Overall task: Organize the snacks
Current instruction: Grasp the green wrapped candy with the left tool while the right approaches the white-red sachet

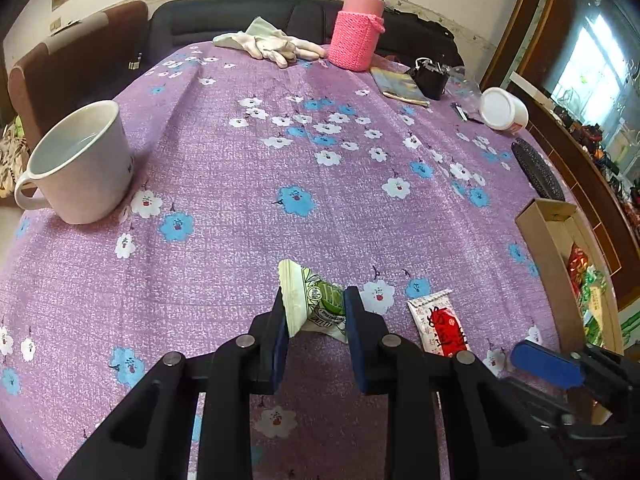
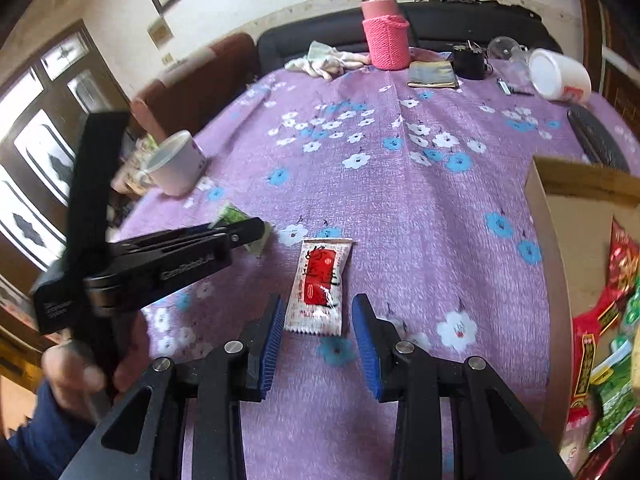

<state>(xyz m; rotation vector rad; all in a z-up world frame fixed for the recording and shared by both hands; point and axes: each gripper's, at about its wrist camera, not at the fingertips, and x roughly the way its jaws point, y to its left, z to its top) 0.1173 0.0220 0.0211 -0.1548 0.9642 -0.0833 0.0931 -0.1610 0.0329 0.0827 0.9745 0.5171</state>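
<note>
My left gripper (image 1: 316, 300) is shut on a green-and-white snack packet (image 1: 316, 302), which stands tilted between the blue pads just above the purple floral tablecloth. In the right wrist view the left gripper (image 2: 248, 232) shows from the side, with the green packet (image 2: 232, 214) peeking past it. A red-and-white snack packet (image 2: 320, 286) lies flat on the cloth; it also shows in the left wrist view (image 1: 440, 322). My right gripper (image 2: 318, 312) is open, its pads on either side of the packet's near end. A cardboard box (image 2: 560, 216) at the right holds several snack packets.
A white mug (image 1: 76, 164) stands at the left. At the far end are a pink knit-covered flask (image 1: 358, 24), white gloves (image 1: 272, 42), a booklet (image 1: 400, 86), a black pouch (image 1: 432, 76) and a tipped white tub (image 1: 504, 110). A dark remote (image 1: 536, 168) lies beyond the box (image 1: 548, 248).
</note>
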